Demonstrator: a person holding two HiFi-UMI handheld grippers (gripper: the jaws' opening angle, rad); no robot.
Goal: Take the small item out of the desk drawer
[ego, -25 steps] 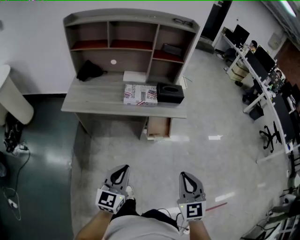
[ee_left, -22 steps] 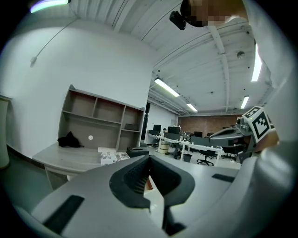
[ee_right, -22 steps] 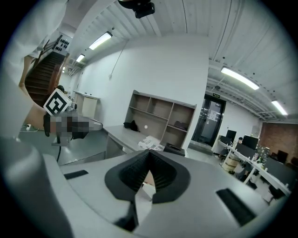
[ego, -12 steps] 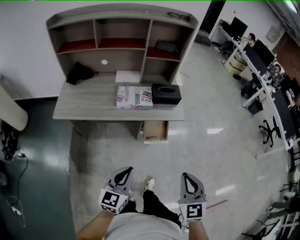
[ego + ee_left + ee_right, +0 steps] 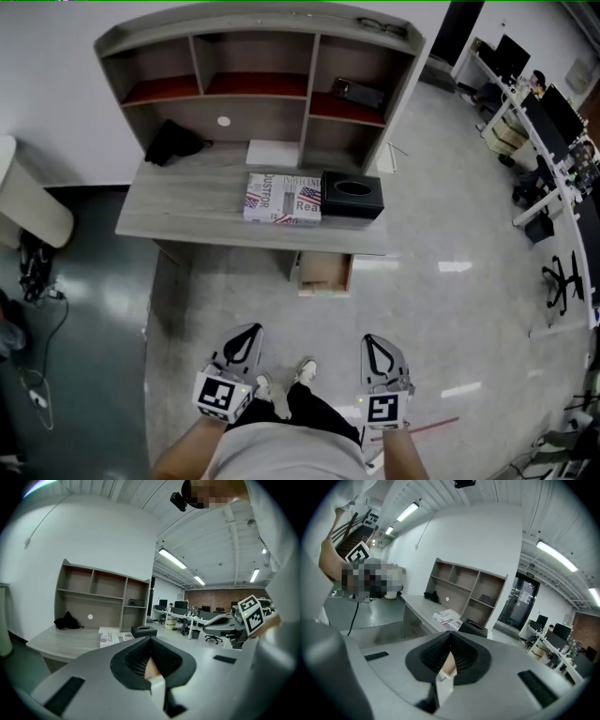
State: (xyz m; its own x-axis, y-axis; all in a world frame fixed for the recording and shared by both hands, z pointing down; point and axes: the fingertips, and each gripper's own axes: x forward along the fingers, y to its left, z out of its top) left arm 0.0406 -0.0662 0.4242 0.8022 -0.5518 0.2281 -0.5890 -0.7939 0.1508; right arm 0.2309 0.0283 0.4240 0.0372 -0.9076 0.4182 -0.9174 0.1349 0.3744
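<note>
Person stands on the glossy floor [image 5: 450,309], well apart from the worktop [image 5: 178,217], both grippers held low on the near side. Left gripper [image 5: 247,331] is clenched, jaws pressed together with nothing between them. Right gripper [image 5: 372,340] is the same: jaws together, empty. The two are side by side, apart, both aimed toward the far worktop. Shoes [image 5: 305,371] show between them.

The drawer [image 5: 325,272] sits under the right part of the worktop, wood-coloured. Can't tell how far out it is, and its inside isn't visible from here. Where the small item is: cannot tell, no view shows it.

On the worktop, a printed box [image 5: 281,197] has a black tissue box [image 5: 352,196] just to its right, touching or nearly so. A white flat piece [image 5: 275,152] lies farther back and a black cloth [image 5: 173,142] is at far left. A shelf unit [image 5: 309,94] stands along the far edge, with a dark object [image 5: 361,92] in its right compartment.
</note>
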